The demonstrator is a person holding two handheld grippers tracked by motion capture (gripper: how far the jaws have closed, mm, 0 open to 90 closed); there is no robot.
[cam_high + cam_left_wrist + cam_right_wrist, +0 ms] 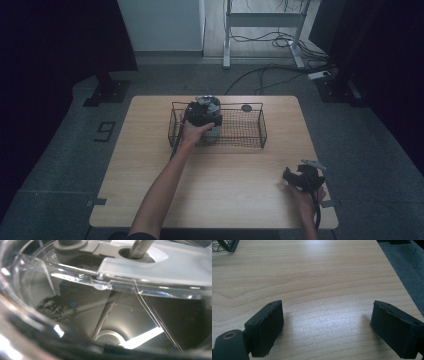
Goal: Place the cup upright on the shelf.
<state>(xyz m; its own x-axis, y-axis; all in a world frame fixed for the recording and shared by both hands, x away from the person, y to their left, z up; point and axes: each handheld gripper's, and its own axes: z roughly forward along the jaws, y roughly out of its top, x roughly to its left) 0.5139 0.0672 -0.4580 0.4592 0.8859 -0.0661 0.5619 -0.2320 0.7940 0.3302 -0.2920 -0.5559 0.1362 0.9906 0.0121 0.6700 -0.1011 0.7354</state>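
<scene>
Clear plastic is crowding the left gripper view: a transparent lidded container (120, 290) with a pale grey lid piece and a metal rod rising through a hole in it is sitting right against the camera, its curved wall arching across the picture. In the high view the same container (210, 107) is standing inside the left part of a black wire basket (250, 132) at the far side of the wooden worktop (225, 175), and the left hand-held gripper (202, 117) is reaching into the basket and lying directly over and against it, with the person's left hand (190, 134) wrapping the gripper body just at the basket's near wall. Its jaws are hidden behind the gripper body and the container, so I cannot tell whether they are clamping the container or merely standing around it.

At the near right corner of the worktop the right hand-held gripper (295, 177) is resting in the person's right hand (305, 192), well apart from the basket. In the right gripper view the right hand-held gripper (327, 327) is standing wide open, its two black pads (265, 327) far apart, with bare wood grain between them and a corner of the basket showing at the upper left.
</scene>
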